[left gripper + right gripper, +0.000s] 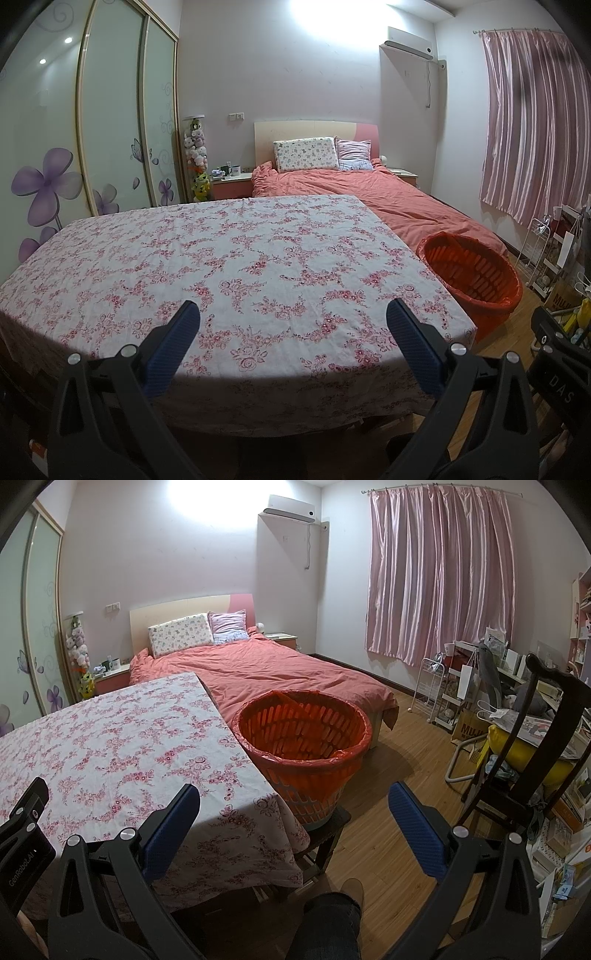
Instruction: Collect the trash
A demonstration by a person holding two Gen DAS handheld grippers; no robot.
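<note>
A table under a pink floral cloth [229, 266] [110, 753] fills the near left; I see no trash on it. An orange slatted basket [472, 269] [303, 738] lined with an orange bag stands on a dark stool by the table's right edge. My left gripper [293, 314] hovers open above the table's near edge, nothing between its blue pads. My right gripper [294, 797] is open too, held over the table's right corner just in front of the basket. The other gripper's black body [22, 830] shows at the lower left of the right wrist view.
A bed with a salmon duvet [266, 672] lies beyond the table. A dark wooden chair [532, 738] piled with a yellow cushion and papers, a white wire rack [432, 686] and boxes crowd the right wall. A person's knee [332, 919] is below. Wardrobe doors [110, 122] line the left.
</note>
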